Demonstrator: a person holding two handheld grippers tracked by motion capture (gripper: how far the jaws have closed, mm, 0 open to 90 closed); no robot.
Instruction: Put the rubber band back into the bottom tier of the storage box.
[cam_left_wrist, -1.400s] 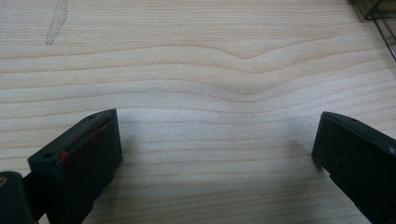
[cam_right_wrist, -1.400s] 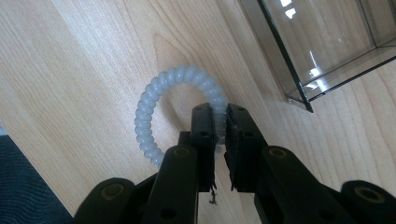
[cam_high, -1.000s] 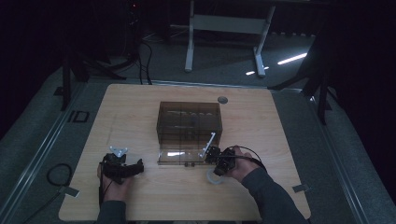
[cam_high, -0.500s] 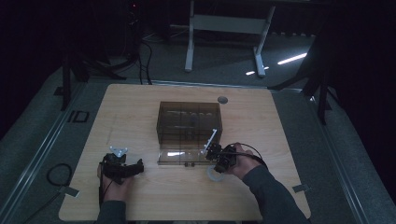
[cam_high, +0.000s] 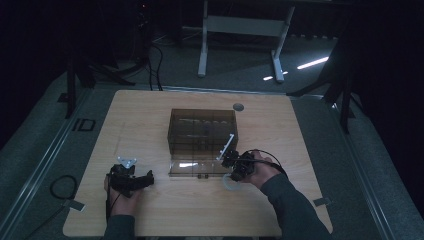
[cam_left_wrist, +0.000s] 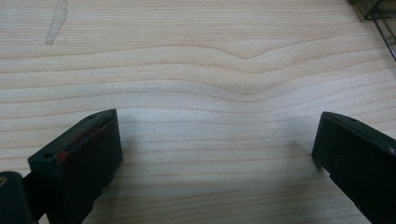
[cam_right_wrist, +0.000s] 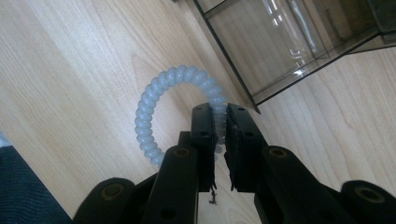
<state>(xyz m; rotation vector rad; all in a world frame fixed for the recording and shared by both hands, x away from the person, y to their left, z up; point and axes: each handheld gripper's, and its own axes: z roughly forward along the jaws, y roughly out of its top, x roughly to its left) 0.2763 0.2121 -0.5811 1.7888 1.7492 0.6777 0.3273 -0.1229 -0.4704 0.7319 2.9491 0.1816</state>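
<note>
The left hand-held gripper (cam_left_wrist: 219, 158) holds its jaws wide apart over bare wooden table (cam_left_wrist: 196, 60) (pale grain).

A pale wooden surface (cam_high: 150, 115) with rounded corners carries a dark see-through box (cam_high: 202, 132) near its middle, a clear tray (cam_high: 192, 167) touching the box's near side, and a pale coiled ring (cam_right_wrist: 159, 100) just right of the tray.

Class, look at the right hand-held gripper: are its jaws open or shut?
Shut on the coiled hair tie. In the right gripper view, the right hand-held gripper has both jaws pressed against the coil.
</note>
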